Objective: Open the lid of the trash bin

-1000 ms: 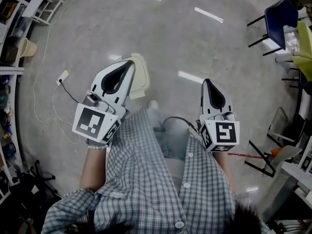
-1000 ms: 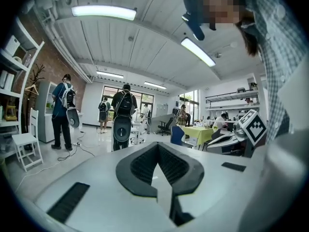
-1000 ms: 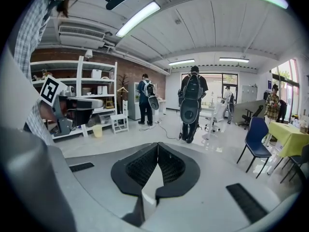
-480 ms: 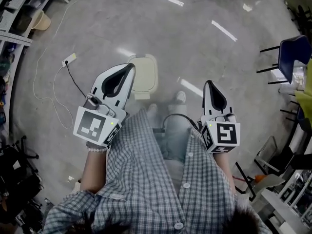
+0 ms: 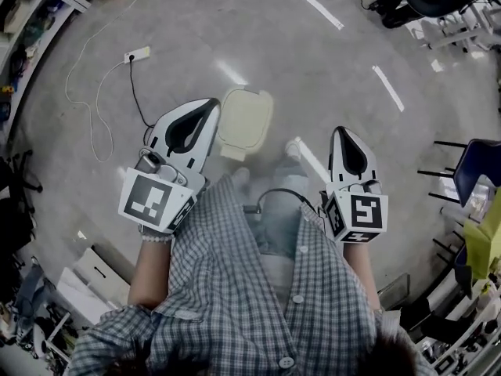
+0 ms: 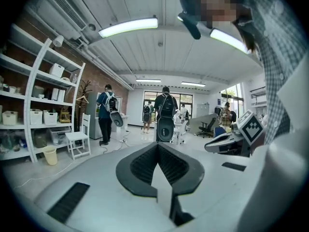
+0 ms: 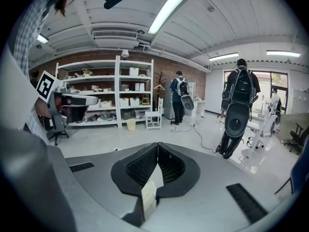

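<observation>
1. The left tongs [image 6: 158, 146] are pressed together tip to tip, with nothing between their ribbed black pads.
2. The right tongs [image 7: 158, 148] are likewise closed on nothing. Both pairs are held out in front of the person's checked shirt [image 5: 235, 288] and point level across the room.
3. The trash bin [image 5: 245, 118] is a small cream one that stands on the floor just ahead of the person's shoe [image 5: 292, 149]. From the head view it lies between the two tongs, closer to the left pair. Its lid [image 5: 247, 112] is down, and neither pair of tongs touches it.
4. The floor [image 5: 196, 22] is smooth grey concrete that carries bright streaks of reflected light. A white power strip [image 5: 135, 54] lies on it, off to the left beyond the bin.
5. A blue chair [image 5: 479, 161] stands at the right edge of the head view.
6. White shelving [image 7: 104, 93] loaded with boxes lines a brick wall [image 6: 96, 81]. A white chair [image 6: 77, 139] and a pale pail [image 6: 49, 154] stand near it.
7. Several people wearing backpacks [image 6: 165, 110] stand further off, toward tall windows.
8. Long strip lights [image 6: 128, 27] run across the white ceiling.
</observation>
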